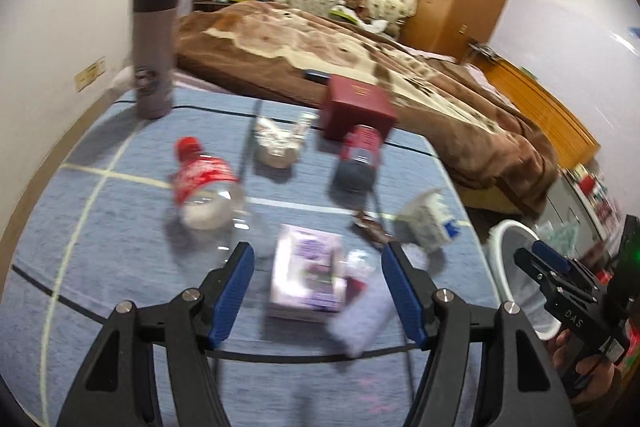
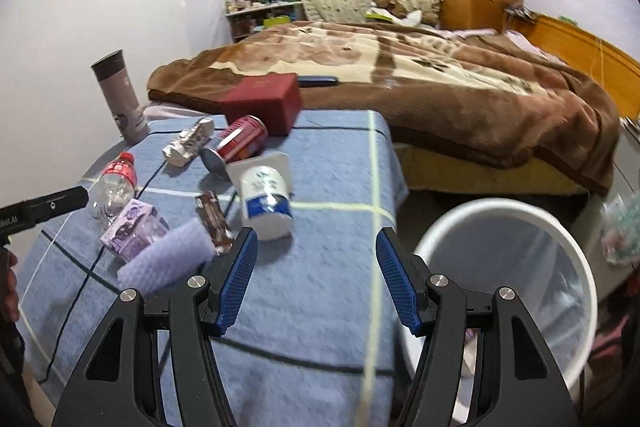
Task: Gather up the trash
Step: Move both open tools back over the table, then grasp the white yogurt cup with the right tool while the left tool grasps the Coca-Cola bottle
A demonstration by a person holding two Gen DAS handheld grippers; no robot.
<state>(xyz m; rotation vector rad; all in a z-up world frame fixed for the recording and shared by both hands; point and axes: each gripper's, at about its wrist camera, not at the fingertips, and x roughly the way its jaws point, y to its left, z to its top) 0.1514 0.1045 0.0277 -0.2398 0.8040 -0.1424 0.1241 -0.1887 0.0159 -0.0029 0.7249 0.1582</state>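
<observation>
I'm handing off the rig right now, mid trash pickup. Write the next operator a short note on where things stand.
Left gripper: open, empty, above the purple box.
Right gripper: open, empty, over bare tablecloth between the trash and the white bin.
On the table: plastic bottle, crumpled foil wrapper, red can, yogurt cup, brown snack wrapper, purple box, lavender sponge. The grey thermos and red box look like keepers.
Done: nothing visible inside the bin.
Left: every piece. The yogurt cup lies nearest the right gripper.

Both grippers hover with jaws spread wide and empty: left gripper (image 1: 318, 287), and right gripper (image 2: 317, 277) beside it.
</observation>
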